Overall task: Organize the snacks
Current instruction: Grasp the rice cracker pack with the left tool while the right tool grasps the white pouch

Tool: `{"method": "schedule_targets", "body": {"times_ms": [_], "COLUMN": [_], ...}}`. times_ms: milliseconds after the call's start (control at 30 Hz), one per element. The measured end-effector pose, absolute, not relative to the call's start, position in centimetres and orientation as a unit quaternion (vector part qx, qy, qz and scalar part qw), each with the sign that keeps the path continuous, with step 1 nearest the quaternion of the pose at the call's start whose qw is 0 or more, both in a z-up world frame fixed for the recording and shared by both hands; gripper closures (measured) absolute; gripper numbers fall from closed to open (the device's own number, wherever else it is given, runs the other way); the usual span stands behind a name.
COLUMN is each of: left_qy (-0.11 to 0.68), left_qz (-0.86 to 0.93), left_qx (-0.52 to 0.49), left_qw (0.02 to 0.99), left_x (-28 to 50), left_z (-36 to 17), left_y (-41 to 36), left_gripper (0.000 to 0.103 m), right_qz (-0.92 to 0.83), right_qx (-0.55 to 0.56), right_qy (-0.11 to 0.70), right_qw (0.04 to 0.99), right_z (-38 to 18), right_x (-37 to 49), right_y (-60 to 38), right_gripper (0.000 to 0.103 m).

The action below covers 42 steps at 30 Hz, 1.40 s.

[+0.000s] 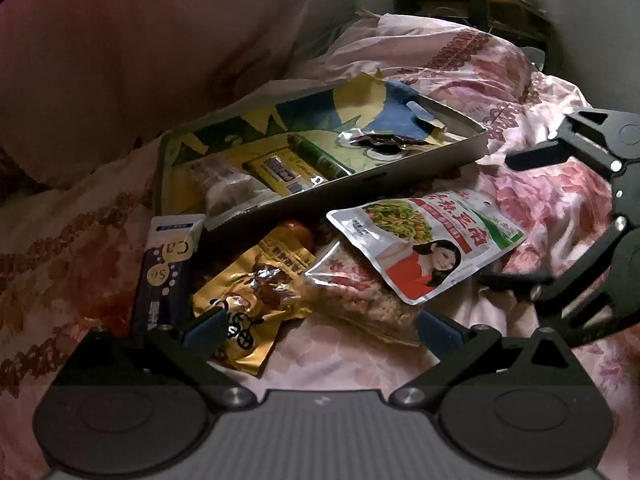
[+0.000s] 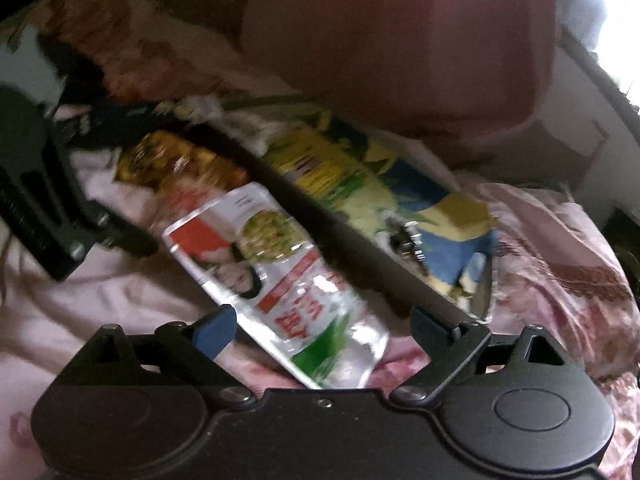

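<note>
A metal tray [image 1: 362,184] with a yellow and blue lining sits tilted on the bed. It holds a green tube [image 1: 320,156], a yellow packet [image 1: 280,174] and a foil wrapper [image 1: 376,142]. In front of it lie a white and red pouch [image 1: 424,244] with a woman's picture, a yellow bag [image 1: 248,300], a clear bag [image 1: 360,296] and a purple box [image 1: 168,272]. My left gripper [image 1: 322,332] is open over the yellow and clear bags. My right gripper [image 2: 324,330] is open, and the pouch [image 2: 280,280] lies between its fingers with the pads clear of it. The tray [image 2: 352,240] runs alongside the pouch.
A pink floral quilt [image 1: 540,200] covers the bed in soft folds. A large dark red pillow [image 1: 140,60] rises behind the tray. Dark furniture [image 1: 440,0] stands at the far back. The right gripper [image 1: 520,220] reaches in from the right of the left wrist view.
</note>
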<state>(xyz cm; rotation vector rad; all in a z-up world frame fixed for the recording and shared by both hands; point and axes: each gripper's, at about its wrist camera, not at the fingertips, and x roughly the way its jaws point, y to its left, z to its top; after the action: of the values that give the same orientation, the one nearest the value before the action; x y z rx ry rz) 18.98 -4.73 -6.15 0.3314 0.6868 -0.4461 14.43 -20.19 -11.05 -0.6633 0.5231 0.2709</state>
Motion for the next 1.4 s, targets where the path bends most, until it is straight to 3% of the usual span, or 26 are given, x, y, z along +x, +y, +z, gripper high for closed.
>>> {"method": "schedule_targets", "body": {"times_ms": [300,600,700,733,767,933,1267,1400], "left_qy": [0.311,0.284,0.285,0.284,0.284,0.289,0.342,0.352], "left_qz": [-0.229,-0.28,-0.306,-0.315,-0.323,-0.347,-0.34,-0.332], "left_qx": [0.182,0.212,0.215,0.218,0.221,0.23,0.205,0.2], "left_qw": [0.904,0.892,0.882,0.879,0.876,0.862,0.852,0.852], "left_x": [19.3,19.9,20.3,20.4,20.5,21.2,24.0,23.9], "left_z": [-6.4,-6.2,-6.3,-6.3,-6.4,-6.8,-7.8,-7.6], "left_y": [-5.7,-6.6,-7.1,-7.2,-7.4,-8.2,-9.2,-9.3], "left_gripper": [0.0,0.0,0.0,0.0,0.0,0.001,0.019,0.022], "right_qz": [0.07,0.061,0.062,0.065,0.069,0.082,0.061,0.057], "right_qx": [-0.374,-0.381,-0.396,-0.398,-0.397,-0.331,-0.276,-0.279], "right_qy": [0.188,0.191,0.191,0.192,0.195,0.215,0.244,0.242], "right_qw": [0.905,0.903,0.896,0.895,0.894,0.915,0.928,0.928], "right_z": [-11.9,-12.0,-12.6,-12.8,-12.8,-10.5,-8.8,-8.8], "right_x": [14.5,16.3,17.2,17.5,17.6,17.9,17.4,17.2], "right_y": [-19.2,-20.1,-20.0,-20.0,-20.1,-21.3,-22.7,-22.6], "right_gripper": [0.018,0.04,0.05,0.061,0.078,0.079,0.083,0.084]}}
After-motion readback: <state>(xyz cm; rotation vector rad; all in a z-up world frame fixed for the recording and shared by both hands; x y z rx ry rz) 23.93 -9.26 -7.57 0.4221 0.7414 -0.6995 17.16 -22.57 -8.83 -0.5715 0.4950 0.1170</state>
